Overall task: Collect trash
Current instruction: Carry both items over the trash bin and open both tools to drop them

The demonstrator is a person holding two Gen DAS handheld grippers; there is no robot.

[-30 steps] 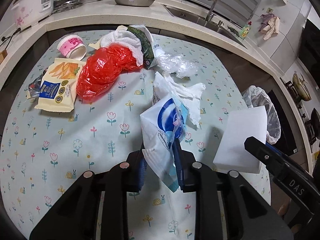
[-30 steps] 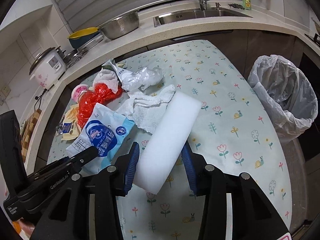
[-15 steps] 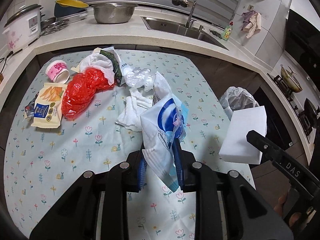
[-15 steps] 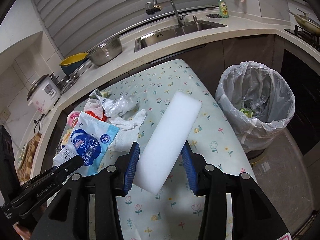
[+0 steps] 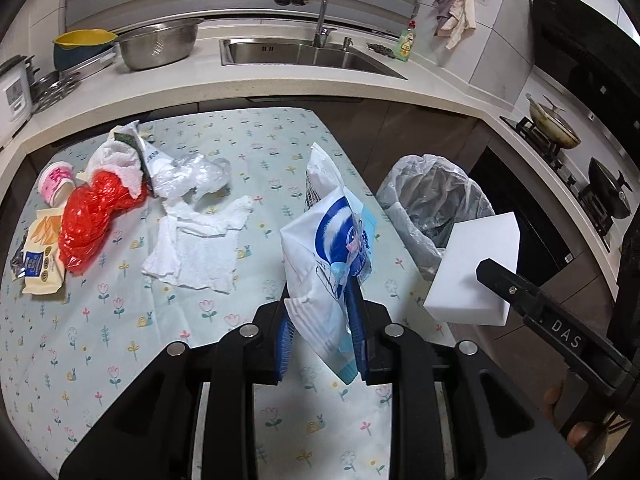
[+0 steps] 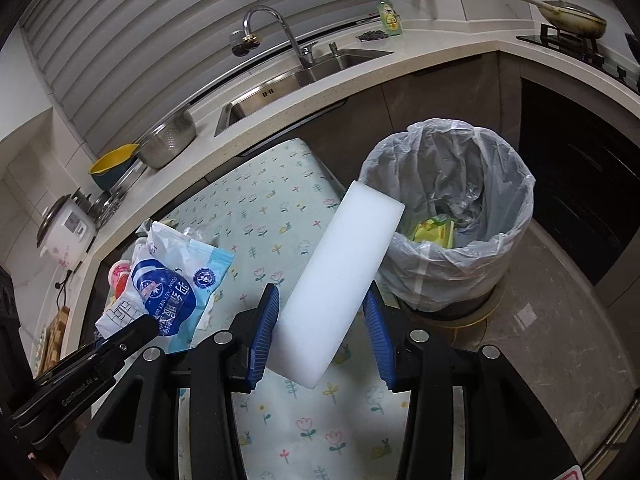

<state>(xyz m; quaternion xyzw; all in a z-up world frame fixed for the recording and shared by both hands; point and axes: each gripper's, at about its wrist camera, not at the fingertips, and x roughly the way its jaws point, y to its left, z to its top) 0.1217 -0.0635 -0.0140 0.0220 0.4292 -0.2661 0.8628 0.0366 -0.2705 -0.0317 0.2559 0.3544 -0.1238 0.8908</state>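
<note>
Gripping a crumpled white-and-blue wet-wipe pack (image 5: pixel 326 256), my left claw (image 5: pixel 320 316) stays closed. My right claw (image 6: pixel 322 322) clamps a smooth white foam block (image 6: pixel 340 276).

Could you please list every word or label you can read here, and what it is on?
"DAS": black right gripper, seen from the left wrist.
"GenRobot.AI": black left gripper, seen from the right wrist; partly legible.
Blue-and-white plastic wrapper: print too distorted to read.
Yellow snack packet and green dish soap bottle: labels too small.
</note>
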